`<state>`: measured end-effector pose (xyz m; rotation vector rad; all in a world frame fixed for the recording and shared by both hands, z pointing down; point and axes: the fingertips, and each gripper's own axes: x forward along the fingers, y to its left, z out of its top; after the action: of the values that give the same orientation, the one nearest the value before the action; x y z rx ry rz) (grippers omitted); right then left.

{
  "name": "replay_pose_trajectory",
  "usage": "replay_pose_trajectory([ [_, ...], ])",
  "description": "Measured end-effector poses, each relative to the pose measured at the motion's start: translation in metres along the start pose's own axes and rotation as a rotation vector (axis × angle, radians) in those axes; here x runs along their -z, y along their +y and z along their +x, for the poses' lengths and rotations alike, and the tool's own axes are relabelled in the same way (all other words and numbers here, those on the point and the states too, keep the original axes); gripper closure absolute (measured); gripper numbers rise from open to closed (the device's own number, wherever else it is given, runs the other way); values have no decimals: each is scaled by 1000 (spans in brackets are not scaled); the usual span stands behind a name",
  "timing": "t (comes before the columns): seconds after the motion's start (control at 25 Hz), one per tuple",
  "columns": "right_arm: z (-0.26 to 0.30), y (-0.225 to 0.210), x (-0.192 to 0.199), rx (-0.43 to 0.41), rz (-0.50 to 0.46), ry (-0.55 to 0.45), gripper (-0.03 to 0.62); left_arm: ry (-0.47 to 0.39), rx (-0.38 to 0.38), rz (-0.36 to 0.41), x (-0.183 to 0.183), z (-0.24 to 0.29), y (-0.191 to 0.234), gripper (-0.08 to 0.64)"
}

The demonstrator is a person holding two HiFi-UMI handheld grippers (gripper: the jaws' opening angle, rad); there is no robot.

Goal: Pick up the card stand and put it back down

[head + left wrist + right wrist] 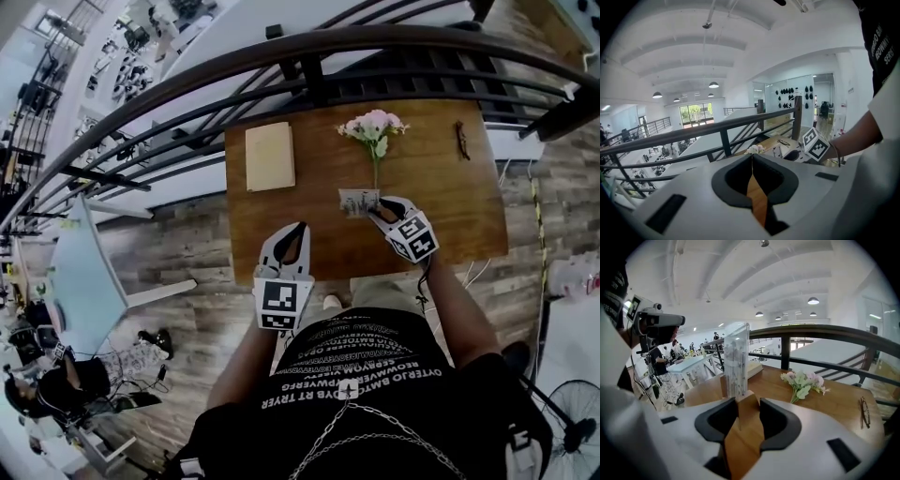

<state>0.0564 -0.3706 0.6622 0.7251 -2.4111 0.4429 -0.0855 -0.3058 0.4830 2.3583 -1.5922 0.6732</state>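
Card stand (736,359): We found it upright near the front middle of the wooden table (441,206), just in front of the flower sprig's (373,127) stem. Whether its foot rested on the wood or hung just above it, we could not tell.

Make-up: It was a clear plastic sheet holder set in a small wooden block.

Right gripper (380,208): Its jaws were closed on the wooden block at the foot of the stand, with the clear sheet rising straight up beyond the tips.

Left gripper (751,158): Its jaws were together at the tips with nothing between them. It hung at the near edge of the table, well apart from the stand.

Weight: We judged it light, with most of the mass low in the block.

Stiffness: The block looked rigid. We expected the thin sheet to flex a little and to scratch or crack under a hard pinch.

Slip: The smooth plastic looked slick, while the wood seemed to offer the pads better purchase.

Where to hold: We thought the block was the right place, gripped squarely across its two sides, as it was here.

Risk: Being tall and narrow, it looked liable to tip if it met the table tilted.

Neighbours: A pale book (269,157) and a pair of glasses (462,141) lay well clear of it.
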Motion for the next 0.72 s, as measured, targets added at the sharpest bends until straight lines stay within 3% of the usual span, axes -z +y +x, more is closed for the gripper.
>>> replay_pose_trajectory([
  [0.72, 63, -25, 80, -15, -22, 139, 428, 65, -32, -27, 38, 26, 10, 531],
])
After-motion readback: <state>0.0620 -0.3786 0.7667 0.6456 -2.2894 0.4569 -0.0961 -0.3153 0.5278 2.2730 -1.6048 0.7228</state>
